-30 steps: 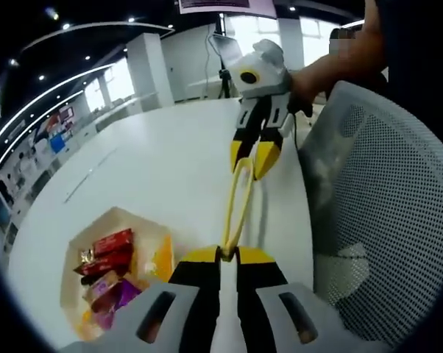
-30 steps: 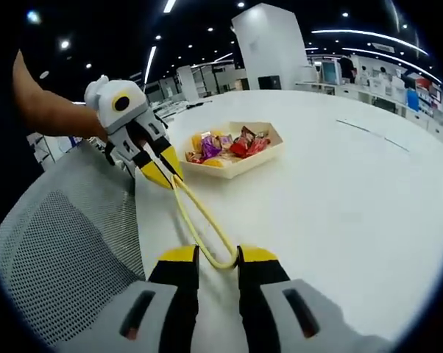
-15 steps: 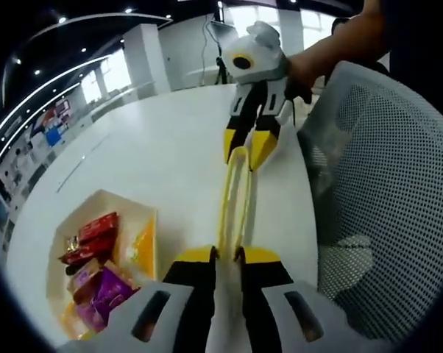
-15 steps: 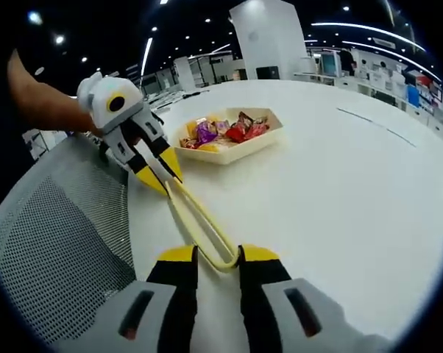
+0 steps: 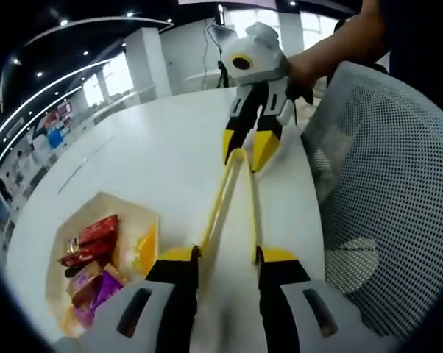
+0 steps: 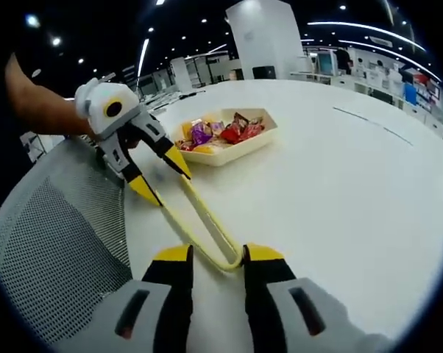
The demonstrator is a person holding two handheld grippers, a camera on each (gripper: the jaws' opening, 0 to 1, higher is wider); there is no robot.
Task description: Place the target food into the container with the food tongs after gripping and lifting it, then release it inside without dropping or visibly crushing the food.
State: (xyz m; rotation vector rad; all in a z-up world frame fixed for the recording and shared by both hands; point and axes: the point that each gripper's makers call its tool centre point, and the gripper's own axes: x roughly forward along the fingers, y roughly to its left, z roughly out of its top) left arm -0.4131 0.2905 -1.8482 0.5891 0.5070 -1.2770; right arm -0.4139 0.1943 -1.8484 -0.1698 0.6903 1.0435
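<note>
Right gripper (image 6: 218, 259): jaws pinched on the looped end of the yellow tongs (image 6: 199, 220). Left gripper (image 5: 220, 257): jaws spread, one tong arm lying against each, at the tips; whether they press the arms or only bracket them, cannot tell.

Tongs span between the two grippers, above the white table (image 6: 339, 184), arms splayed, nothing between them.

Food: wrapped snacks, red, purple and orange, all lying in the hexagonal tray (image 5: 96, 213), off to the side of the tongs.

Progress, judged: early. Tongs being readied; no piece gripped or lifted. Pick, carry and release remain. Destination container not identifiable. Mesh chair back (image 5: 398, 191) at table edge.
</note>
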